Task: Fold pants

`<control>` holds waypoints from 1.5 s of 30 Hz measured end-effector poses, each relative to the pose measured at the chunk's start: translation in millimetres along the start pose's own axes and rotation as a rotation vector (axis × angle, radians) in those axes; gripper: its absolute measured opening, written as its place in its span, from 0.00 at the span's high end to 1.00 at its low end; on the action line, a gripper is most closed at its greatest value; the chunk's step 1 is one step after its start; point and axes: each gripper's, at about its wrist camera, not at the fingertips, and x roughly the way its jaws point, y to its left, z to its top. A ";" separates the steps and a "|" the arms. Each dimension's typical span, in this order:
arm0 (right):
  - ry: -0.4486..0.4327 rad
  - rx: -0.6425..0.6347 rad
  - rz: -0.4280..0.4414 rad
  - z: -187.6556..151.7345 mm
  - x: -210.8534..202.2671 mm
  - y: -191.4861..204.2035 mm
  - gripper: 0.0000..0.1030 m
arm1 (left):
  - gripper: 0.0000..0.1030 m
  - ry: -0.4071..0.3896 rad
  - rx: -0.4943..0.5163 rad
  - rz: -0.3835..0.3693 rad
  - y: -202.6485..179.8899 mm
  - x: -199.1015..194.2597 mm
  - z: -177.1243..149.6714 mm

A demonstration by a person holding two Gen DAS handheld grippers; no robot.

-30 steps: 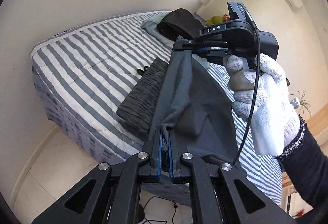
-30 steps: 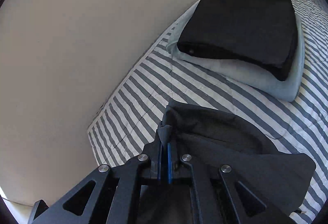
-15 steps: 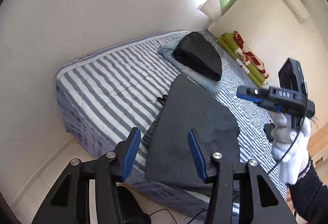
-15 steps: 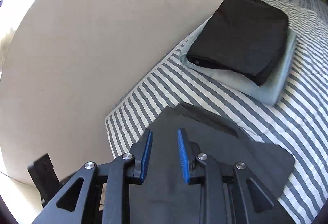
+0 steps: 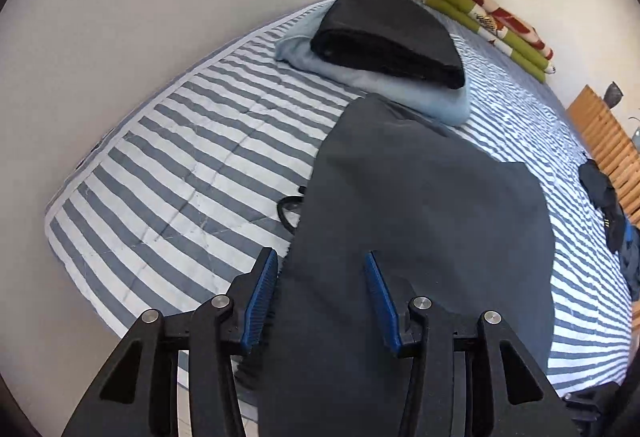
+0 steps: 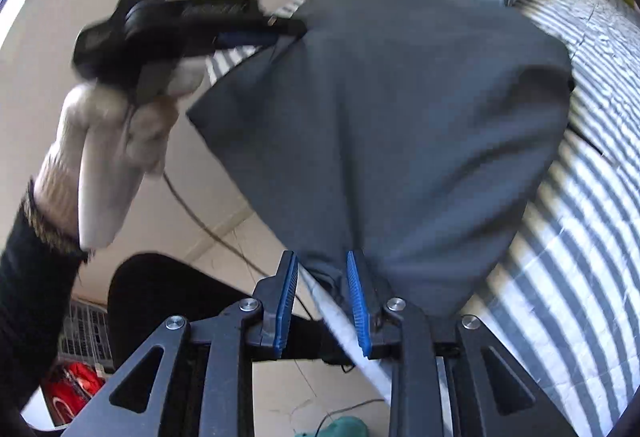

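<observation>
Left wrist view: left tongs (image 5: 320, 297) parted about halfway after just opening, blue pads clear of the cloth, nothing gripped. Dark grey pants (image 5: 420, 221) folded flat on the striped bed (image 5: 200, 157), near end hanging over the bed's edge under the tongs, far end just beside a stack of folded clothes: a black piece (image 5: 388, 37) on a light blue one (image 5: 384, 85). A thin black loop (image 5: 290, 207) poking out from the pants' left edge. Green and red rolled bedding (image 5: 492, 21) along the far wall.

Right wrist view: right tongs (image 6: 322, 297) set narrow, jaws lately opened, a fold of the pants (image 6: 392, 125) at the bed's edge between the pads; cannot tell whether the pads touch it. Gloved left hand (image 6: 112, 141), blurred, holding the left tongs (image 6: 280, 27) up at the pants' far left corner. Dark sleeve (image 6: 28, 297) below the glove. Black and blue stack at the top, beyond the pants. Cables on the floor (image 6: 224, 229) below.
</observation>
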 end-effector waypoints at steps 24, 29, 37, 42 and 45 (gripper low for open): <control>-0.101 0.607 0.099 119.9 -17.3 -260.1 0.73 | 0.63 0.227 0.413 -0.454 -190.0 18.9 -114.2; -0.188 0.552 0.064 134.6 -42.1 -250.8 0.98 | 0.63 0.226 0.431 -0.457 -191.3 24.1 -114.5; -0.164 0.576 -0.032 116.2 -45.4 -261.4 0.87 | 0.62 0.177 0.399 -0.437 -173.9 -16.8 -102.2; -0.207 0.529 -0.033 85.7 -85.2 -245.8 0.72 | 0.50 0.033 0.241 -0.297 -101.6 -60.0 -72.9; -0.170 0.460 0.014 65.6 -83.5 -218.7 0.60 | 0.44 -0.013 0.102 -0.198 -47.4 -69.5 -49.0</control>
